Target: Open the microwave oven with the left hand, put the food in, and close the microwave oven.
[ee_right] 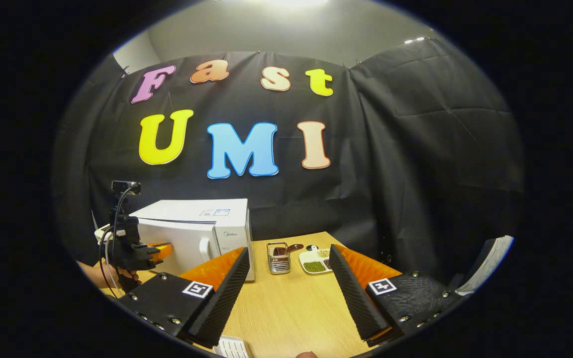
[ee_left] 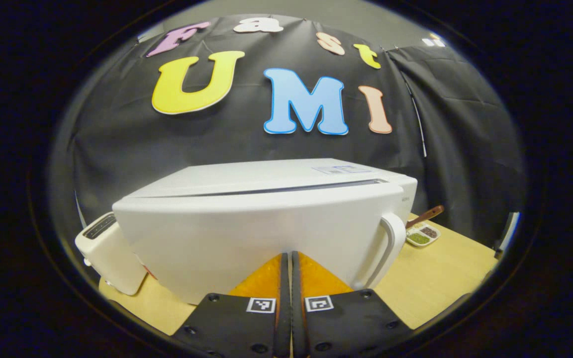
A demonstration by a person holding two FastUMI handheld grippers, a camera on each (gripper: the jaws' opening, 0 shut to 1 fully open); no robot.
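Presently: microwave (ee_left: 266,223) door shut, left gripper (ee_left: 286,268) closed empty against it, probably pushing it to; right gripper (ee_right: 286,293) spread wide, empty, clear.

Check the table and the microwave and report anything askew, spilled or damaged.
Nothing stands out. The microwave sits squarely on the table, door shut, with the left gripper closed against the door. The wire basket stands upright and the divided dish keeps its contents in its compartments.

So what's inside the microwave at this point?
Cannot tell: the microwave door is nearly shut, leaving a thin gap along its top edge, and covers the cavity. The left gripper, fingers together, is at the door.
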